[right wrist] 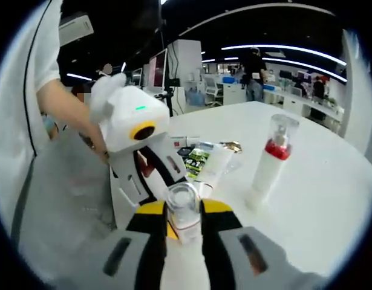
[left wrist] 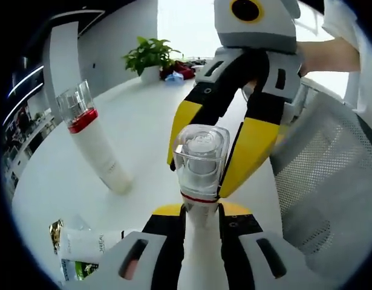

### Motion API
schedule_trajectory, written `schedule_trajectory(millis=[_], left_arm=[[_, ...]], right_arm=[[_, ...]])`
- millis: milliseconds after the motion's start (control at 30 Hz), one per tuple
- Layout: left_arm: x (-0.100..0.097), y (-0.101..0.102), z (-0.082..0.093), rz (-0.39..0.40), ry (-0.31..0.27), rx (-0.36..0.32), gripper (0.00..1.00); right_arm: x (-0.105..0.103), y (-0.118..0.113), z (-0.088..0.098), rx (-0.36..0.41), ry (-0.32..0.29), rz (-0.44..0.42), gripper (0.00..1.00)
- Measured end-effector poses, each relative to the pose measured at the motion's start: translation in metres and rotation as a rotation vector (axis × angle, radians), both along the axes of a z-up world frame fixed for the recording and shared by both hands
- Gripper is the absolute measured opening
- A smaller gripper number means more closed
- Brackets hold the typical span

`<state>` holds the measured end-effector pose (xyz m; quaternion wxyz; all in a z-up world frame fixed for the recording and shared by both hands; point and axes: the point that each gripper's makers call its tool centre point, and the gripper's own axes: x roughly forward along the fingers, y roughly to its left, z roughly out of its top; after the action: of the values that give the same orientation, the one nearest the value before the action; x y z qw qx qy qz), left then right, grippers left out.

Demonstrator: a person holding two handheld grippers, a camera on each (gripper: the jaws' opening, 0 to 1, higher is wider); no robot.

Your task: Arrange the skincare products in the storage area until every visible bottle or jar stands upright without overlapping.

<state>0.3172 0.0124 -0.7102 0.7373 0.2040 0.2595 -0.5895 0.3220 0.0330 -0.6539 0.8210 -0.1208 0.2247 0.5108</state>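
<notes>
A white bottle with a clear cap and red neck ring (left wrist: 201, 158) stands up between both grippers. My left gripper (left wrist: 201, 209) is shut on its white body. My right gripper (left wrist: 199, 178) reaches in from the top right, its yellow fingers pressed against either side of the cap. In the right gripper view the same bottle (right wrist: 184, 211) sits between my right gripper (right wrist: 186, 212), and the left gripper (right wrist: 167, 184) comes in from the left. A second matching bottle (left wrist: 92, 142) (right wrist: 269, 163) stands upright on the white table (left wrist: 137, 121). A white tube (left wrist: 89, 246) (right wrist: 215, 164) lies flat.
Sachets and small packets (right wrist: 195, 158) lie by the tube. A potted plant (left wrist: 150, 55) stands at the table's far edge. A grey mesh chair (left wrist: 331, 181) is beside the table. A person's arm and white sleeve (right wrist: 46, 90) hold the left gripper.
</notes>
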Motion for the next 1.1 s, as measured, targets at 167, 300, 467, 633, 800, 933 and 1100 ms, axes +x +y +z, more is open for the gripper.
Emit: schedule_trajectory(millis=[167, 300, 467, 633, 800, 933, 1100], left_arm=[[0.009, 0.000, 0.000, -0.018, -0.003, 0.012, 0.18], [0.018, 0.000, 0.000, -0.023, -0.008, 0.019, 0.18], [0.032, -0.001, 0.000, -0.027, -0.012, 0.021, 0.18], [0.047, -0.004, 0.000, -0.027, -0.025, 0.021, 0.18], [0.059, -0.005, 0.000, -0.008, -0.030, 0.015, 0.18], [0.068, -0.006, -0.001, 0.006, -0.030, 0.007, 0.18], [0.076, -0.007, 0.000, 0.019, -0.030, 0.007, 0.18]], right_arm=[[0.009, -0.001, 0.000, 0.003, -0.004, -0.007, 0.21], [0.017, -0.001, 0.000, -0.001, -0.015, -0.009, 0.21], [0.032, -0.004, 0.000, 0.002, -0.024, -0.022, 0.21], [0.046, -0.007, 0.001, 0.002, -0.034, -0.022, 0.21], [0.058, -0.011, 0.000, 0.002, -0.037, -0.027, 0.21], [0.065, -0.013, -0.001, 0.001, -0.042, -0.026, 0.21], [0.071, -0.014, -0.004, -0.013, -0.046, -0.012, 0.20]])
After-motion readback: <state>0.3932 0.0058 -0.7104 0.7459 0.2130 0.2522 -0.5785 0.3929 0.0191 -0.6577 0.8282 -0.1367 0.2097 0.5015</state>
